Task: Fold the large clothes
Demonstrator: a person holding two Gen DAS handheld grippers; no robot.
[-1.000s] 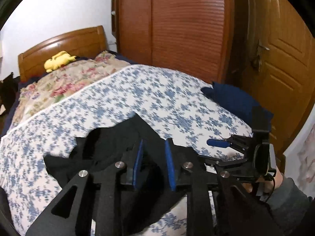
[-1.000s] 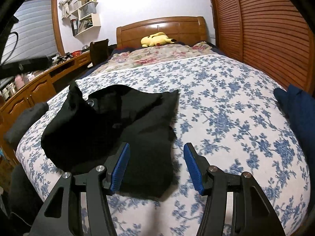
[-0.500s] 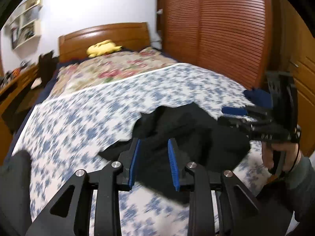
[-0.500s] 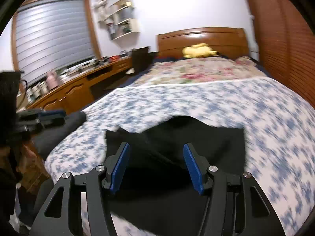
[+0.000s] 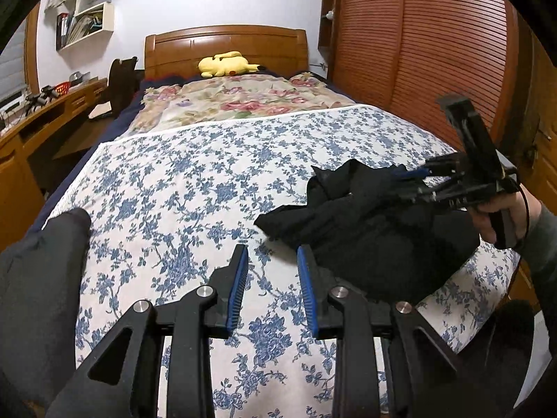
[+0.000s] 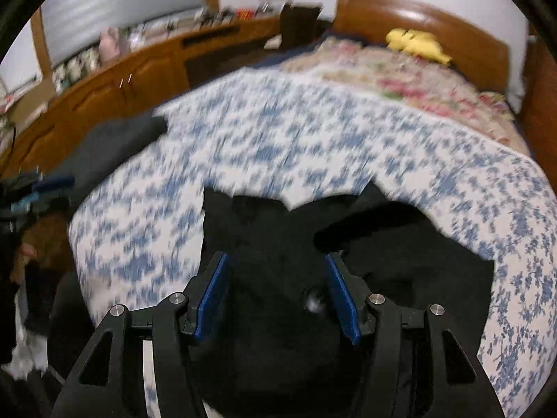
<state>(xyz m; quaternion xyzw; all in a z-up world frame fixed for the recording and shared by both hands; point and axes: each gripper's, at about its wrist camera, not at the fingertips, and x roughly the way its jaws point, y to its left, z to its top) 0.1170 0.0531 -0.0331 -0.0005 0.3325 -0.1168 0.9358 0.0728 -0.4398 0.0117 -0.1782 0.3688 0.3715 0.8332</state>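
A black garment [image 5: 365, 237] lies crumpled on the blue-flowered bedsheet [image 5: 195, 188], near the bed's right side in the left wrist view. My left gripper [image 5: 272, 249] hovers just left of it over bare sheet, open, with nothing between its pads. My right gripper [image 5: 410, 177], held by a hand [image 5: 494, 216], reaches into the top of the heap from the right. In the right wrist view the right gripper [image 6: 275, 257] points down at the black garment [image 6: 264, 223]. Its jaws are closing with black cloth between them, and the pads still stand clear of it.
A grey garment [image 5: 41, 261] lies at the bed's left edge, also seen as the grey garment [image 6: 115, 142]. A flowered quilt [image 5: 236, 97] and a yellow plush toy [image 5: 226, 64] are by the headboard. A wooden desk [image 5: 34, 122] runs along the left, a slatted wardrobe [image 5: 417, 52] along the right.
My left gripper has swung left off the black garment, which is no longer between its jaws. My right gripper has come over the heap, turned left, and its jaws have narrowed.
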